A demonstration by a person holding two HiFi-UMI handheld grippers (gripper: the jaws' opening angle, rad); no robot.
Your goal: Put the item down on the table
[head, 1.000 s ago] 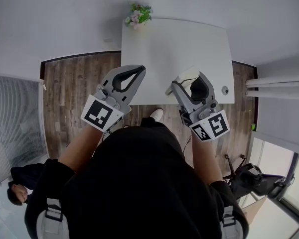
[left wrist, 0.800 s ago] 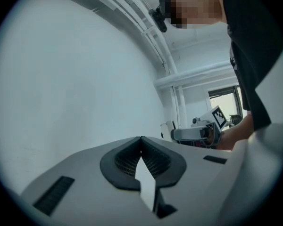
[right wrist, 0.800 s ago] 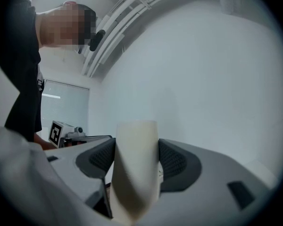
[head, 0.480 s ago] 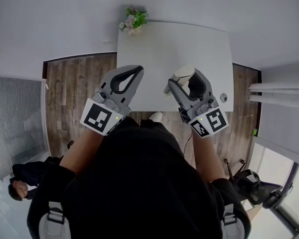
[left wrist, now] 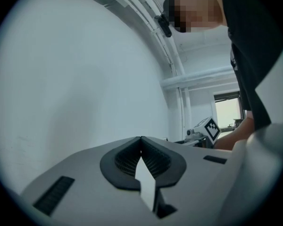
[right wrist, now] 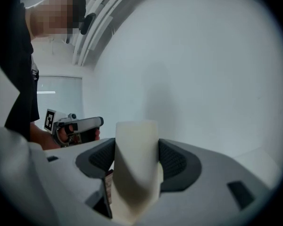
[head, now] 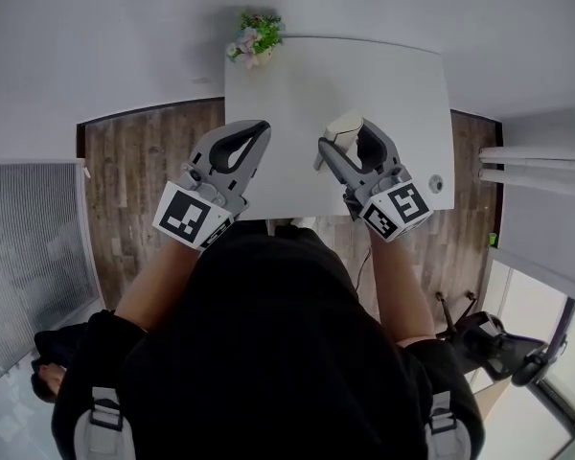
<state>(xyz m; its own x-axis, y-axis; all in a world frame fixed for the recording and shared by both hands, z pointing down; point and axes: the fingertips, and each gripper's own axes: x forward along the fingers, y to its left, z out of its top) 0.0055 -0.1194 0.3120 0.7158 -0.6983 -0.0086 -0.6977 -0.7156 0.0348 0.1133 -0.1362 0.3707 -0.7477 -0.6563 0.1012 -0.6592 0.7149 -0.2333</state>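
Observation:
In the head view my right gripper point(head: 338, 138) is shut on a cream-white item point(head: 343, 126), held above the near half of the white table point(head: 297, 84). The right gripper view shows the same item point(right wrist: 136, 164) as a pale tube-like body clamped between the dark pads point(right wrist: 173, 162), its top sticking up past them. My left gripper point(head: 260, 129) hovers over the table's near left part, jaws together and nothing between them. In the left gripper view the ribbed pads point(left wrist: 153, 158) meet at their tips, facing a bare white wall.
A small pot of pink flowers and green leaves point(head: 253, 36) stands at the table's far left corner. A small round fitting point(head: 436, 184) sits in the table's near right corner. Wooden floor point(head: 139, 171) lies on both sides, white walls behind.
Both grippers have moved forward over the table, the right one carrying the cream item with it. Neither grip has changed.

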